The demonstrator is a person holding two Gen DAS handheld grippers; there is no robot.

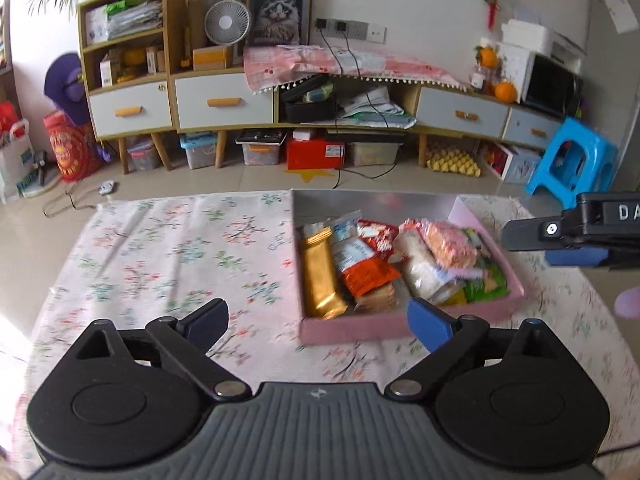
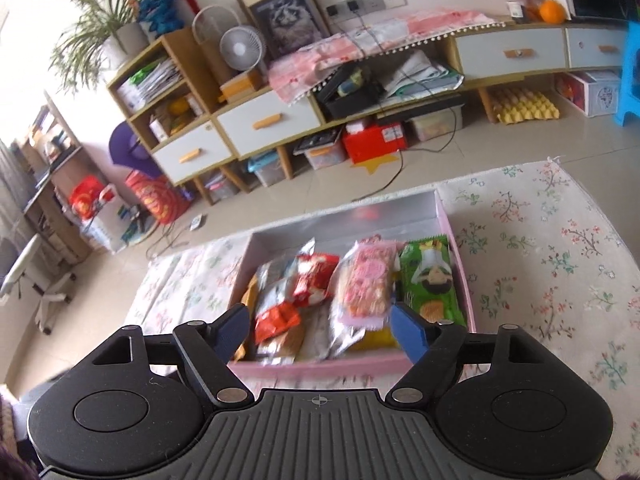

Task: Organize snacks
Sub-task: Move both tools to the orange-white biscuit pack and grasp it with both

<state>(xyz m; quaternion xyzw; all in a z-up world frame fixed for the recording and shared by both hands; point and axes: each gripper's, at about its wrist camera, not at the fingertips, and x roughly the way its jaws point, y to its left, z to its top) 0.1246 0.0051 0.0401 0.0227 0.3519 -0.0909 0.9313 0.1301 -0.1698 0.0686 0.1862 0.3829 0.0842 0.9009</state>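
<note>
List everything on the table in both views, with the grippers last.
box: one, pink with silver inside, on the tablecloth
gold bar: one, gold, left end of box
orange packet: one, orange, near front wall
red packet: one, red and white, middle
pink biscuit pack: one, pink, right of centre
green packet: one, green, right end
tablecloth: one, white floral, covers table
left gripper: open, empty
right gripper: open, empty
</note>
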